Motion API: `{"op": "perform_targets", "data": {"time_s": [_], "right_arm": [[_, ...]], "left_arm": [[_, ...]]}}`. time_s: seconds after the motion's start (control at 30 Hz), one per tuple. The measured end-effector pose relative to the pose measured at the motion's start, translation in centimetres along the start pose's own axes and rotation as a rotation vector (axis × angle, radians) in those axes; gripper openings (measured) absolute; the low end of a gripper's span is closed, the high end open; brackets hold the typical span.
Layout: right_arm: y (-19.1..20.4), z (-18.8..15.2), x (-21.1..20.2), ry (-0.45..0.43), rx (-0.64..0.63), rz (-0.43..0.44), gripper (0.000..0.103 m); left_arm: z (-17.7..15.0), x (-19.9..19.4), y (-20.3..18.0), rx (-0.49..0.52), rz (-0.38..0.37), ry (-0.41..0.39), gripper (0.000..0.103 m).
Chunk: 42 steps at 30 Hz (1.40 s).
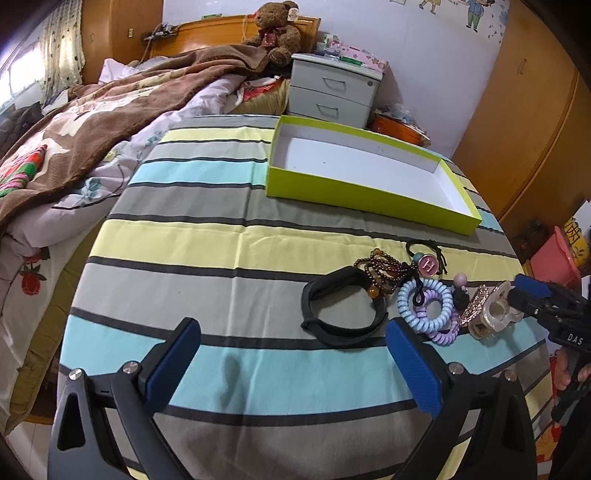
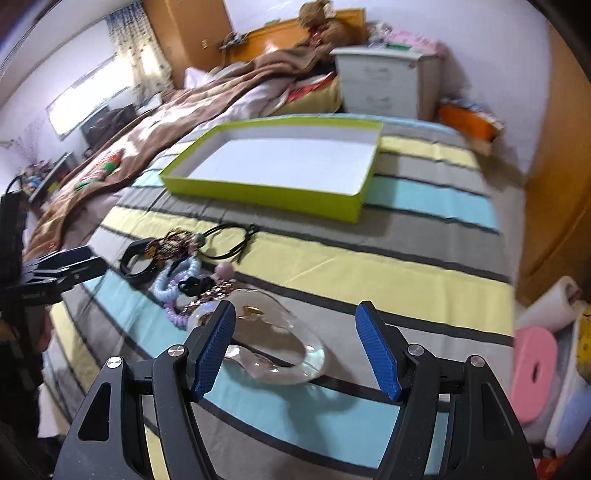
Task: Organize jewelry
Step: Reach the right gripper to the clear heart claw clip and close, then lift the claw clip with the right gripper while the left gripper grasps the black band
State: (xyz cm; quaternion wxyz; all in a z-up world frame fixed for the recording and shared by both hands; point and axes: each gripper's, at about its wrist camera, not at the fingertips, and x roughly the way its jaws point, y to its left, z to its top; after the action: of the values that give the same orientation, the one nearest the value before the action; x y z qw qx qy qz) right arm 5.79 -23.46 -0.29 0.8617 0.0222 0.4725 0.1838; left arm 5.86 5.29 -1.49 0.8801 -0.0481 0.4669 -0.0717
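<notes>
A pile of jewelry lies on the striped cloth: a black band (image 1: pixel 341 308), a brown bead bracelet (image 1: pixel 384 271), a light blue coil hair tie (image 1: pixel 424 302), a black hair tie with a pink H charm (image 1: pixel 428 264), a sparkly clip (image 1: pixel 474 306) and a clear hair claw (image 1: pixel 495 314) (image 2: pixel 273 339). An empty lime-green box (image 1: pixel 369 195) (image 2: pixel 266 194) stands beyond. My left gripper (image 1: pixel 295 350) is open, just short of the black band. My right gripper (image 2: pixel 295 332) is open with the clear claw between its fingers, untouched on the right side.
The striped cloth (image 1: pixel 221 240) covers a table beside a bed with a brown blanket (image 1: pixel 110 110). A grey drawer unit (image 1: pixel 332 88) and a teddy bear (image 1: pixel 277 31) stand at the back. A pink stool (image 2: pixel 535 369) stands off the right edge.
</notes>
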Motion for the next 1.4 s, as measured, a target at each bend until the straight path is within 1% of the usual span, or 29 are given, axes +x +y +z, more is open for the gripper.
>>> {"op": "perform_targets", "data": {"time_s": [0.2,0.27,0.4,0.47,0.5,0.57,0.7,0.73,0.77,0.8,0.83,0.9,0.97,1.0,1.1,1.27,1.3,1.37,1.4], "right_arm": [[0.3,0.2,0.9,0.051,-0.053,0.011,0.067],[0.1,0.3,1.2,0.075,-0.058,0.020,0.062],[0.2,0.4,1.3,0.089,-0.069,0.046,0.054],[0.2,0.5,1.4,0.102,-0.067,0.071,0.045],[0.2,0.5,1.3,0.105,-0.066,0.080,0.043],[0.3,0.5,1.2,0.106,-0.071,0.056,0.031],[-0.1,0.2,1.0,0.109,-0.053,0.069,0.027],[-0.2,0.1,0.9,0.105,-0.047,0.071,0.023],[-0.3,-0.1,0.7,0.098,-0.039,0.075,0.017],[-0.4,-0.1,0.6,0.093,-0.034,0.077,0.014],[-0.4,-0.3,0.4,0.087,-0.027,0.070,0.014],[-0.9,-0.6,-0.1,0.070,-0.004,0.049,0.014],[-1.4,-1.0,-0.5,0.058,0.028,0.050,0.014],[-1.7,-1.2,-0.7,0.051,0.043,0.044,0.014],[-2.4,-1.8,-1.4,0.024,0.090,0.047,0.014],[-3.1,-2.3,-2.1,-0.014,0.151,0.045,0.014],[-3.2,-2.4,-2.2,-0.024,0.166,0.044,0.014],[-3.4,-2.6,-2.4,-0.040,0.193,0.046,0.014],[-3.5,-2.7,-2.5,-0.044,0.205,0.048,0.014]], "left_arm": [[0.8,1.2,0.1,-0.003,0.022,0.028,0.101],[1.0,1.6,0.2,0.001,0.031,0.034,0.099],[1.9,2.4,0.5,0.004,0.044,0.047,0.097],[2.2,2.7,0.8,-0.014,0.025,0.058,0.094],[2.3,2.7,0.7,-0.010,0.020,0.061,0.093],[2.4,2.9,0.3,0.019,0.024,0.065,0.092],[2.3,3.4,-0.4,0.055,0.013,0.088,0.085],[2.3,3.4,-0.6,0.061,0.010,0.089,0.085],[2.2,3.5,-0.7,0.066,0.006,0.091,0.084],[2.2,3.6,-0.7,0.071,0.004,0.094,0.081],[2.2,3.8,-0.8,0.076,0.005,0.097,0.077],[2.4,4.2,-0.9,0.087,0.022,0.106,0.074],[2.4,4.2,-1.1,0.105,0.029,0.102,0.068],[2.4,4.3,-1.2,0.107,0.031,0.105,0.062],[2.5,4.5,-1.5,0.129,0.037,0.100,0.061],[2.4,4.7,-2.8,0.196,0.055,0.084,0.052],[2.4,4.7,-2.9,0.204,0.054,0.083,0.049],[2.4,4.5,-3.2,0.215,0.044,0.082,0.040],[2.4,4.5,-3.3,0.218,0.031,0.084,0.033]]}}
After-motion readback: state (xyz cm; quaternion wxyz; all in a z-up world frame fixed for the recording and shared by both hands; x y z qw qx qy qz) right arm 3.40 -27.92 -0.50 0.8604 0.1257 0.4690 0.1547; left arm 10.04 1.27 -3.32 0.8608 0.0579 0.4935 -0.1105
